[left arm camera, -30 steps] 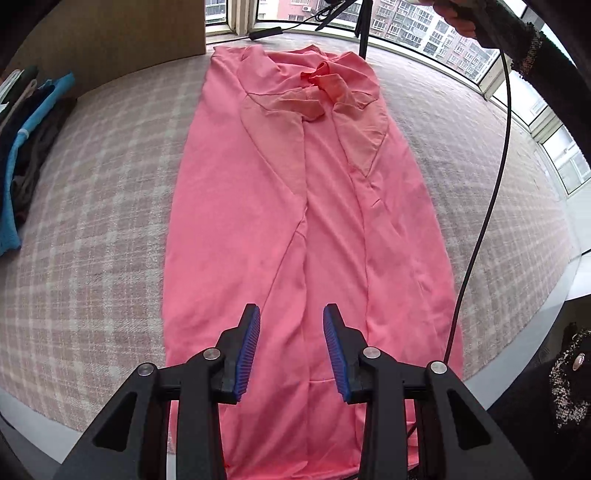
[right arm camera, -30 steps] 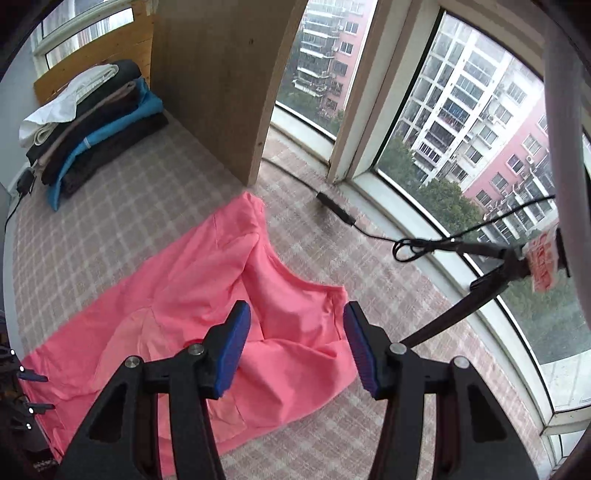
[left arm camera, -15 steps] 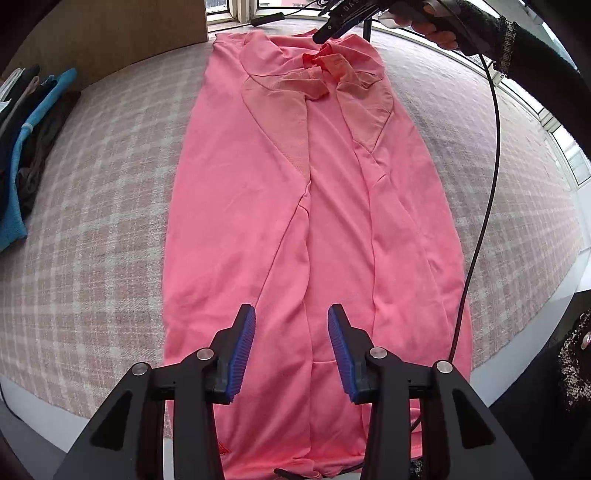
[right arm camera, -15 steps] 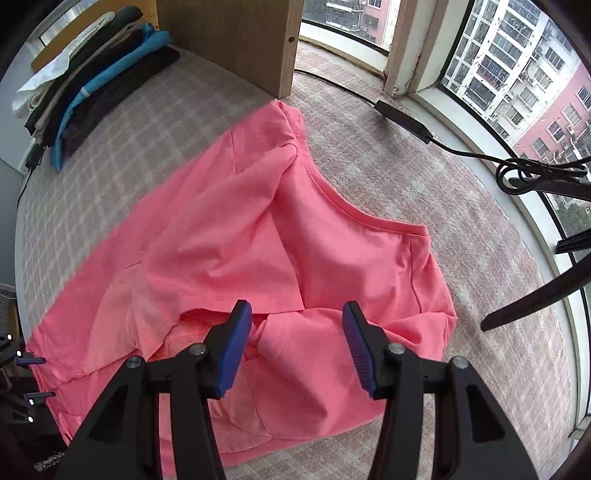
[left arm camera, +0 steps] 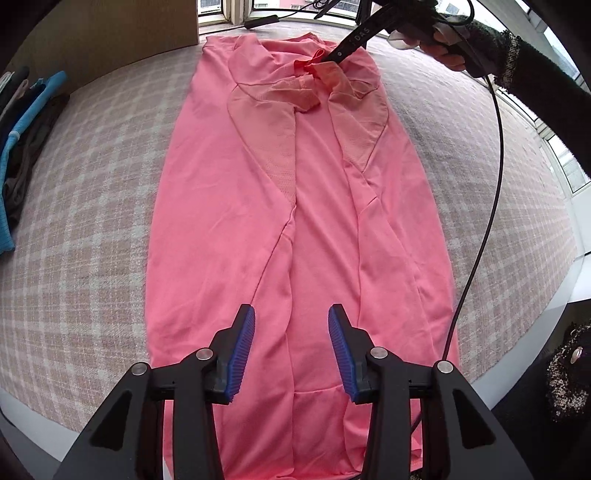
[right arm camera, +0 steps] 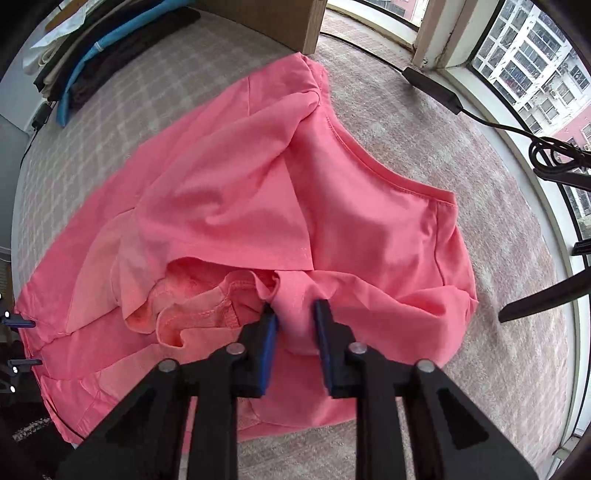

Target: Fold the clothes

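While right gripper [right arm camera: 295, 325] closing on pink garment [right arm camera: 229, 206] (hem cropped)

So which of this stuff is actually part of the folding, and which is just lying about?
Part of the job:
- pink garment, spread on the checked cloth
- right gripper, jaws closing on a bunched fold
- left gripper, open above the near end

Just lying about:
- stack of folded clothes
- black cable by the window
- wooden panel

The pink shirt [left arm camera: 229, 221] looks like smooth, slightly shiny knit with mesh panels; the checked surface [left arm camera: 85, 206] is rough woven cloth. Gripper pads [left arm camera: 242, 350] are ribbed blue rubber on matt black plastic.
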The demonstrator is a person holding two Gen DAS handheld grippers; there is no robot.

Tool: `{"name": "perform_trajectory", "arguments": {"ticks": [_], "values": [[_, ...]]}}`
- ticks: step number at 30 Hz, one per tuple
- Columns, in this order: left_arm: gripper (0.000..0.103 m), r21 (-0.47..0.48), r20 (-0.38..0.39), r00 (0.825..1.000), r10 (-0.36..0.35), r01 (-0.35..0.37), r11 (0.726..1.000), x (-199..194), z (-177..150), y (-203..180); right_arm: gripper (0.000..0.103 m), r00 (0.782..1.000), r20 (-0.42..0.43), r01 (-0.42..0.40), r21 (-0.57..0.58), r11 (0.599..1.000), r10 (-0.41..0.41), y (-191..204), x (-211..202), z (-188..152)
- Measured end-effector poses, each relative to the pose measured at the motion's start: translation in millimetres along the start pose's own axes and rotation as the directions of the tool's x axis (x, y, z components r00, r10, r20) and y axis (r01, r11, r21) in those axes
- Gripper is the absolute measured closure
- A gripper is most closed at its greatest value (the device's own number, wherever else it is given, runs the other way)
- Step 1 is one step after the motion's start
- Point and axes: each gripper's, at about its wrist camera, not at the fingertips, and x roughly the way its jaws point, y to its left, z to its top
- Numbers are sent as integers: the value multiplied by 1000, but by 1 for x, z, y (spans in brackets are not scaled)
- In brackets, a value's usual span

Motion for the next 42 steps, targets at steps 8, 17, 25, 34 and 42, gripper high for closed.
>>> {"name": "perform_trajectory", "arguments": {"ticks": [8, 17, 25, 34, 42], "values": [[57, 126, 173, 985, -29, 8, 992, 18, 127, -28, 70, 990, 122, -83, 127, 988, 68, -22, -42, -12], [57, 17, 133, 991, -30, 28, 999, 79, 195, -17, 70, 989, 125, 64, 143, 988, -82, -60, -48, -22], [96, 21, 149, 985, -89, 87, 996, 78, 201, -21, 63, 988, 157, 4, 33, 999, -9, -78, -37, -11], [100, 2, 177, 975, -137, 138, 990, 74, 189, -19, 60, 997, 80, 2, -125, 992, 8, -60, -12, -3], [100, 7, 209, 968, -140, 142, 990, 67, 184, -21, 60, 974, 71, -205, -137, 969, 216, -43, -21, 6]]}}
